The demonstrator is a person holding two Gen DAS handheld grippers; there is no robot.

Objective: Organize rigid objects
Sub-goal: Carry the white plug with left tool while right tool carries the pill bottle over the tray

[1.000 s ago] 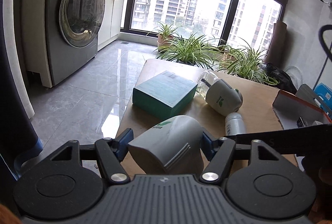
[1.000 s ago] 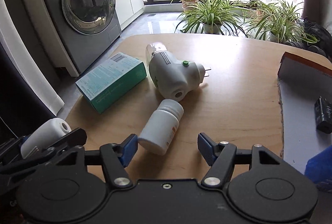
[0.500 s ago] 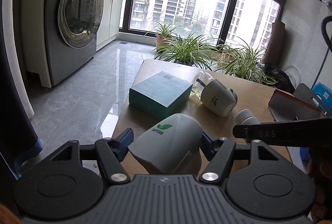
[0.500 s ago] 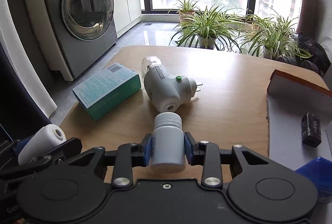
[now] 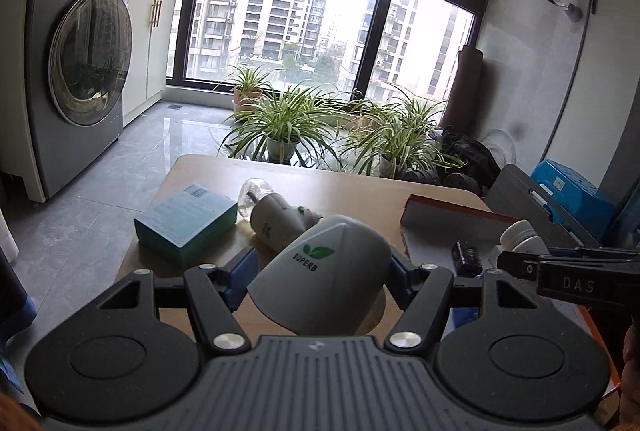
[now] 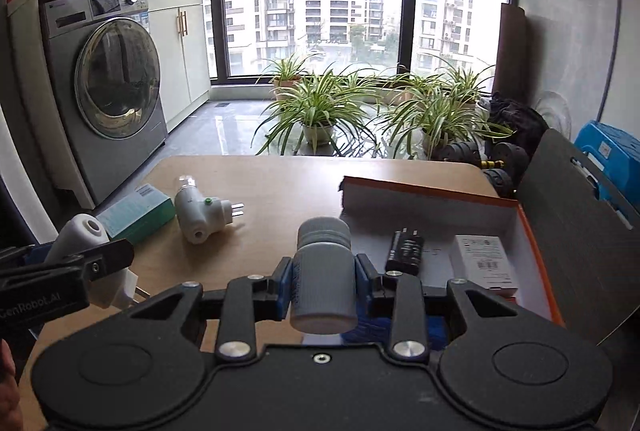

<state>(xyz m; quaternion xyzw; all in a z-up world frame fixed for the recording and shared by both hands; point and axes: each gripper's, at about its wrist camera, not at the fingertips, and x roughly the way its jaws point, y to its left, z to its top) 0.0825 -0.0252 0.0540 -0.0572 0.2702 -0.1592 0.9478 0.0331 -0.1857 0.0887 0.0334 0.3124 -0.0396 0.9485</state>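
White plastic, left grip: a plug-in vaporizer body marked SUPERB is clamped sideways between the blue pads of the left hand-held gripper, held clear above the desk; the wide body is taken across its flanks, probably so that it cannot roll out.
Grey-white bottle, right grip: a capped pill bottle is grasped by the right hand-held gripper, jaws clenched on its sides, cap pointing forward; it is held over the near edge of the box.
Destination: an open cardboard box with an orange rim lies at the right of the desk, its dark lid folded back; it is judged to be where the held items are to be put.
Already in box: a black adapter and a small white carton are lying flat inside, with free floor left in front of them.
Left on desk: a second white vaporizer with a green dot and plug pins and a teal carton lie touching or just beside each other at the left.
Obstacles: the box's raised front wall has to be cleared; both grippers are close together and could crowd each other.
Background: potted spider plants, a washing machine and a window are seen beyond.
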